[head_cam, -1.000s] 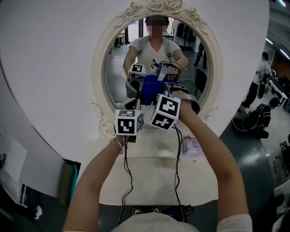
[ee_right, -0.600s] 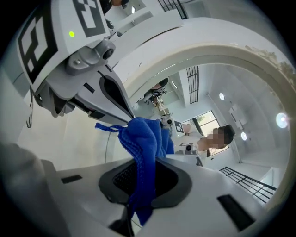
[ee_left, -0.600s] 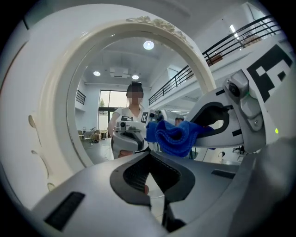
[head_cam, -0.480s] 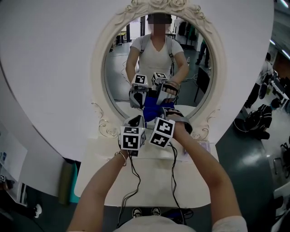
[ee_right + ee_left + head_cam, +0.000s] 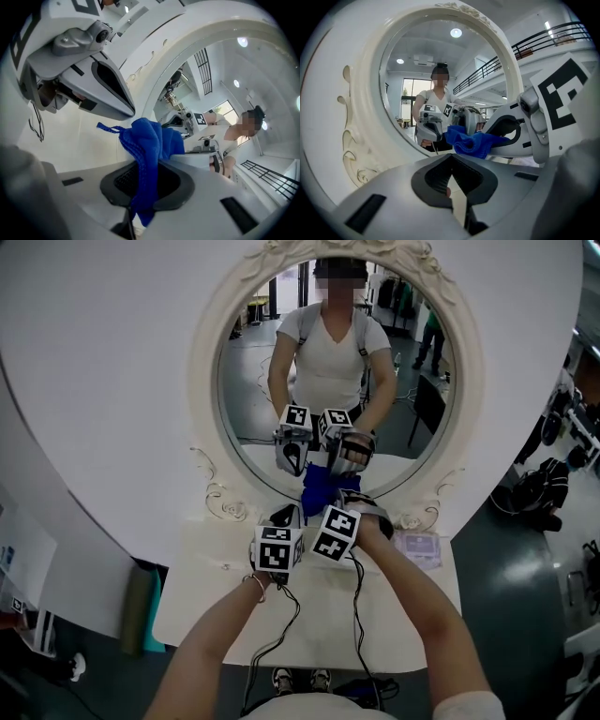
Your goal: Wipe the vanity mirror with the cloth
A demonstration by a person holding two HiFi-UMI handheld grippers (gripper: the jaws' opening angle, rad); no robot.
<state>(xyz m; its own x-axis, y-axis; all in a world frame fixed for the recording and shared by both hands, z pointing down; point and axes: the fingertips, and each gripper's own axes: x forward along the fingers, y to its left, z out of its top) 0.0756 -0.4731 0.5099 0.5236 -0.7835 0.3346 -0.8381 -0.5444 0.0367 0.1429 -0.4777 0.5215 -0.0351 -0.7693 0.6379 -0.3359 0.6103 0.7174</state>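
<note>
The right gripper has its jaws closed on the blue cloth. The cloth is pinched between the dark pads and its bunched part stands up out of them, toward 12 o'clock in the right gripper view. A small loop sticks out of it toward 10 o'clock.

In the head view the cloth is at the 6 o'clock part of the vanity mirror, low on the round glass, just above the bottom of the ornate white frame. There it runs into its own reflection, but I cannot tell if it is pressed on the glass. The right gripper is directly under the cloth, at 6 o'clock from it.

The left gripper has its jaws together with nothing between them. In the head view it is just beside the right gripper, at 9 o'clock from it. From the left gripper view, the cloth is at about 1 o'clock, apart from these jaws.

Both grippers are held above the white table.
</note>
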